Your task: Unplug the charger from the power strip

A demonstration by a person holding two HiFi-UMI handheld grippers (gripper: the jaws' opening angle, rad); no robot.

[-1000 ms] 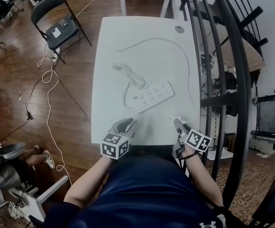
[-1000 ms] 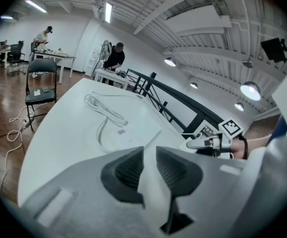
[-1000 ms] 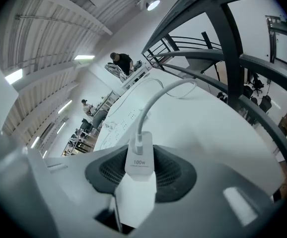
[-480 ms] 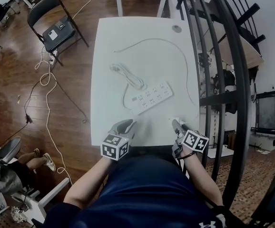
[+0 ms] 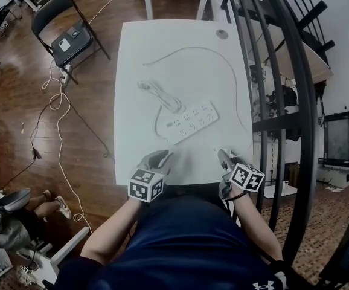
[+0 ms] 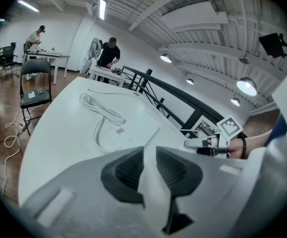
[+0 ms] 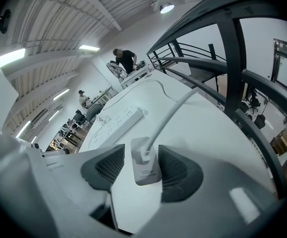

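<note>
The right gripper (image 7: pixel 142 155) jaws have just been opening; the white charger (image 7: pixel 144 168) lies loose between them, lower centre. The left gripper (image 6: pixel 151 157) jaws are narrowly apart, empty.

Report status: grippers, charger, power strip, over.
Left gripper empty, jaws slightly apart. Right gripper jaws just opening, charger lying between them on table. Charger clear of power strip. Nothing blocking.

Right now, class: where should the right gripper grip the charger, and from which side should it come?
Grip the charger body by its two flat sides, coming from the near end, opposite its cable. It lies flat on the table, cable leaving the far end. The right gripper has its jaws, just opened, astride it without pressing.
</note>
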